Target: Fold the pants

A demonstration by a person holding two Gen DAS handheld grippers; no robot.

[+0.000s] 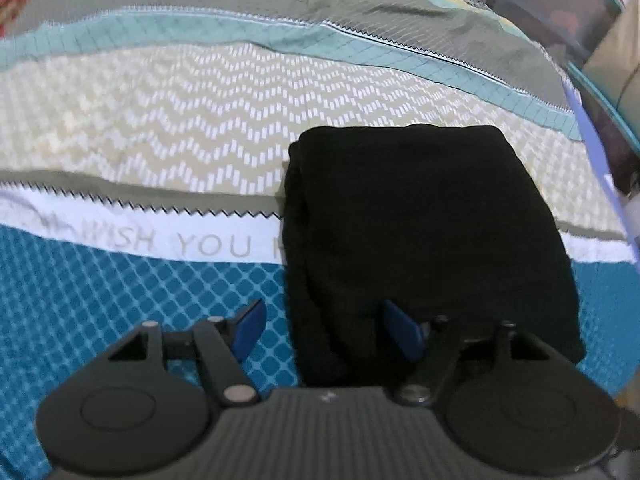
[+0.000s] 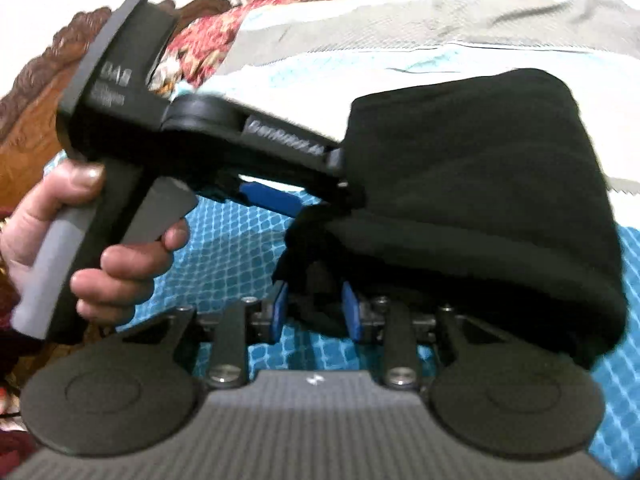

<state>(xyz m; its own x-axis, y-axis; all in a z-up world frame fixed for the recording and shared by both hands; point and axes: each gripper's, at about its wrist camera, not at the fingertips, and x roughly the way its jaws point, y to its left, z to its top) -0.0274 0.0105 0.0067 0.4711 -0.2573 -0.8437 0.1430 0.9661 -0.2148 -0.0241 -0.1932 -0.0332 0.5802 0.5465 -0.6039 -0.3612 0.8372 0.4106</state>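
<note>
Nearest, our left gripper hovers with its blue pads spread and nothing pinched, one pad over the near edge of the black fabric pants. Our right gripper has its blue pads partly closed around a hanging fold of the same cloth; whether they actually press on it we cannot tell. Beyond, the pants lie as a compact, several-layered bundle on the teal, white and beige patterned bedspread. We judge the folding nearly finished: only release and perhaps a last tidying of the near edge seem left.
</note>
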